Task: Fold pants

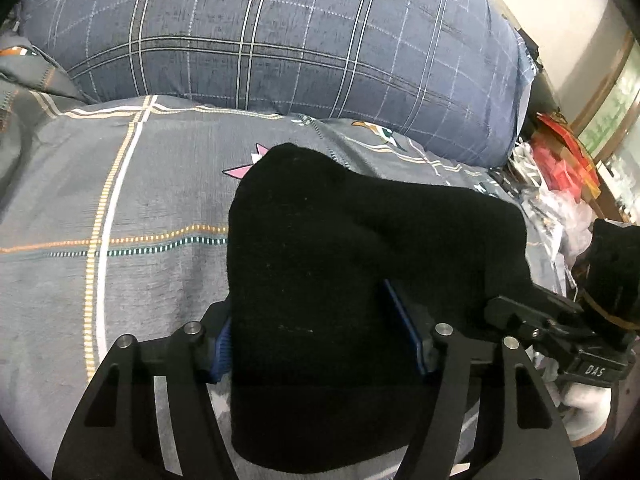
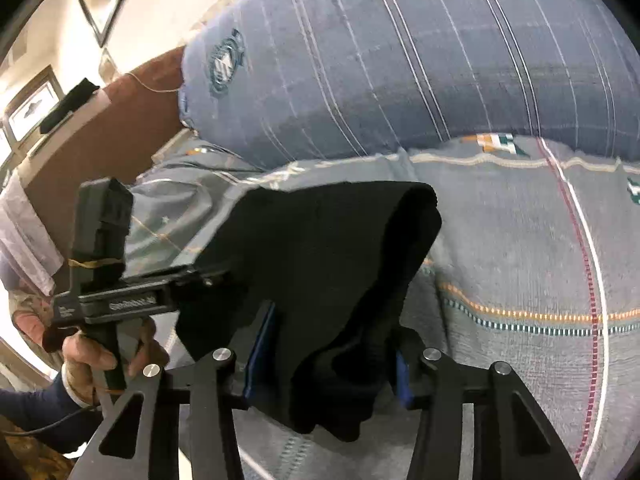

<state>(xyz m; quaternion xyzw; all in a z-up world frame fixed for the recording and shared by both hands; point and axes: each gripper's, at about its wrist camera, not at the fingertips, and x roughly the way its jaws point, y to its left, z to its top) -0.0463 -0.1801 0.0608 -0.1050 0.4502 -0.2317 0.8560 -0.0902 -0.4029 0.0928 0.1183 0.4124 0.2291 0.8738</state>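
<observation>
Two tools held the black pants point(image 1: 320, 264) above the grey patterned bedsheet point(image 1: 132, 184), in front of a blue checked pillow point(image 1: 280, 32). Left tool point(image 1: 320, 344) was clamped on a thick fold of the cloth; right tool point(image 2: 328, 360) pinched a bunched edge between its blue pads point(image 2: 260, 352). Only the letters "DAS" could be read, on the right tool's body in the left view.
</observation>
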